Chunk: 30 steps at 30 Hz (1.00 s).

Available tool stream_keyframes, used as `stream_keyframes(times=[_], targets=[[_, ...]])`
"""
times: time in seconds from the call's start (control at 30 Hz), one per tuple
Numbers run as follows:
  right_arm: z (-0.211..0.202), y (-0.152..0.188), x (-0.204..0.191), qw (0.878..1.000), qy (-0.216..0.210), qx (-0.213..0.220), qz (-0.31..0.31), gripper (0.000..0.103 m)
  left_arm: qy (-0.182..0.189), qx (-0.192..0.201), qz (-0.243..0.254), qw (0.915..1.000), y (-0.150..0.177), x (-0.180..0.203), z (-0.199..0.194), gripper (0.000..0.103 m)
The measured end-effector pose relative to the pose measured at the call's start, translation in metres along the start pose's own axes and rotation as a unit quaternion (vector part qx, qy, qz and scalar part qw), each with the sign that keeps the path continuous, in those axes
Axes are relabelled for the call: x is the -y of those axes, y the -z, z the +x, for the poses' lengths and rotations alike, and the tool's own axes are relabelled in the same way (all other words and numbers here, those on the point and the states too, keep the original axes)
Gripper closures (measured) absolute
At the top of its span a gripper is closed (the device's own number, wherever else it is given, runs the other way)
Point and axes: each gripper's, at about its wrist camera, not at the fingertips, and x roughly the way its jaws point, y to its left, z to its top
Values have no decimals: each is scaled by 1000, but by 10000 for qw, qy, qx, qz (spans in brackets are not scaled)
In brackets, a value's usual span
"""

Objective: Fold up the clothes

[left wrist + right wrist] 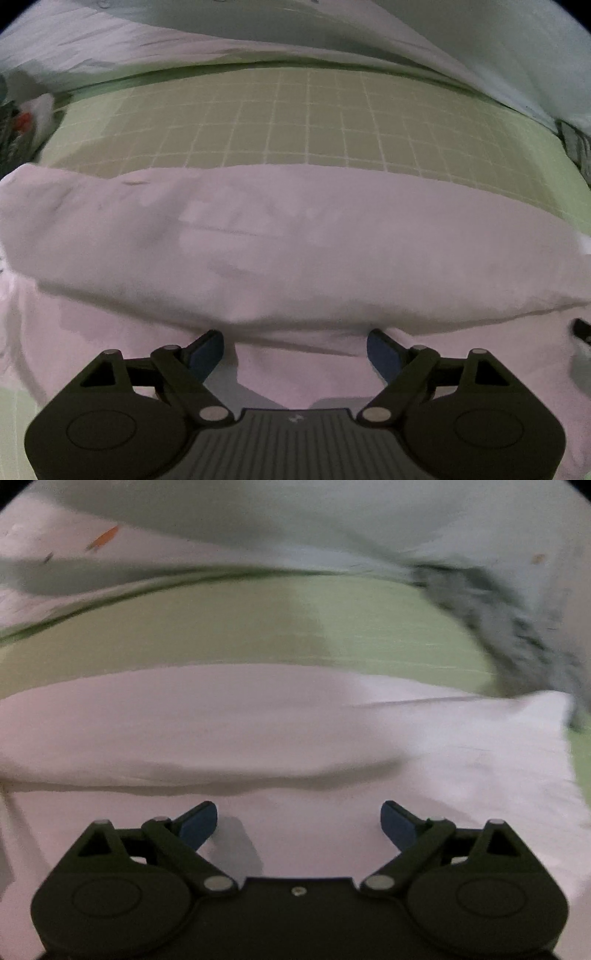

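A pale pink garment (280,243) lies across the green grid mat (295,118), with a folded-over layer forming a long thick band. My left gripper (295,350) is open just above the garment's near part, nothing between its blue fingers (205,352). In the right wrist view the same pink garment (258,723) spreads wide, its right end (517,746) lying over the mat (332,627). My right gripper (299,823) is open above the cloth and holds nothing. The right view is blurred.
White sheeting (480,44) lies bunched behind the mat. A white cloth with a red spot (33,114) sits at the far left edge. A dark grey cloth (517,620) lies at the right in the right wrist view.
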Motion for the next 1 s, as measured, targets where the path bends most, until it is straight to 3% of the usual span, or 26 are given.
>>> stream_keyframes(times=[0.2, 0.37, 0.5, 0.77, 1.0], targets=[[25, -26, -33, 9989, -350, -175, -276, 7, 69, 277, -134, 9995, -27, -8, 9, 18], [52, -68, -45, 9979, -497, 80, -396, 6, 127, 377, -655, 9971, -61, -24, 27, 18], [79, -96, -49, 9979, -450, 194, -419, 6, -26, 495, -741, 9960, -78, -22, 39, 17], [48, -72, -49, 9981, -395, 337, -320, 5, -245, 1028, -1055, 9888, -73, -29, 10, 17], [41, -46, -94, 9879, -1287, -8, -867, 4, -679, 976, -1555, 9807, -42, -63, -14, 17]])
